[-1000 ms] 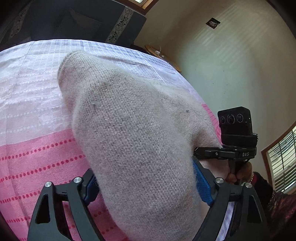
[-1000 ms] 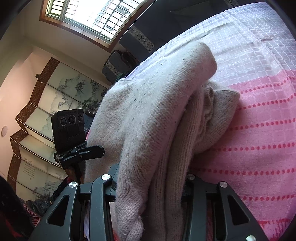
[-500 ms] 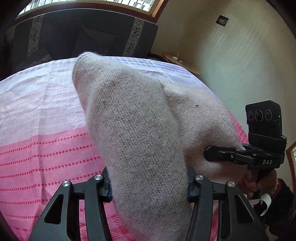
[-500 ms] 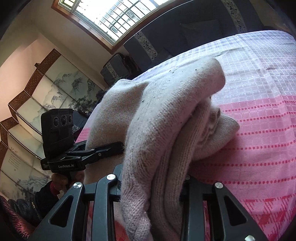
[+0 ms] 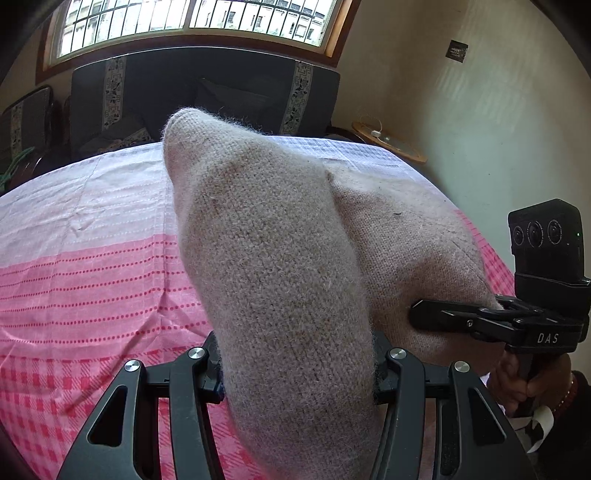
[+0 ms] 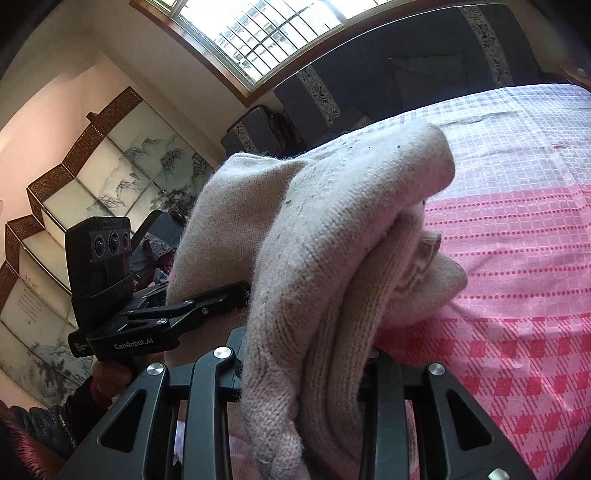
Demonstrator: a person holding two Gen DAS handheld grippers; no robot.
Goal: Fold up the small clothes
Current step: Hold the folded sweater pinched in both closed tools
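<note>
Left wrist view showed the left hand-held gripper (image 5: 295, 373) clamped on a fuzzy beige knitted garment (image 5: 280, 258), the right hand-held gripper (image 6: 306, 373) likewise, above a pink-and-white checked cloth (image 5: 92, 266); beyond it stood a dark sofa (image 5: 229, 92) under a barred window (image 5: 192, 18).

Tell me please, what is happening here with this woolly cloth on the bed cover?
A person is folding a beige knitted garment over a pink checked cover, using two handheld grippers. The left gripper is closed on one bunched part of the knit, and the right gripper is closed on another thick fold. Both ends are raised, so the garment hangs between them. The fold is not yet laid down.
</note>
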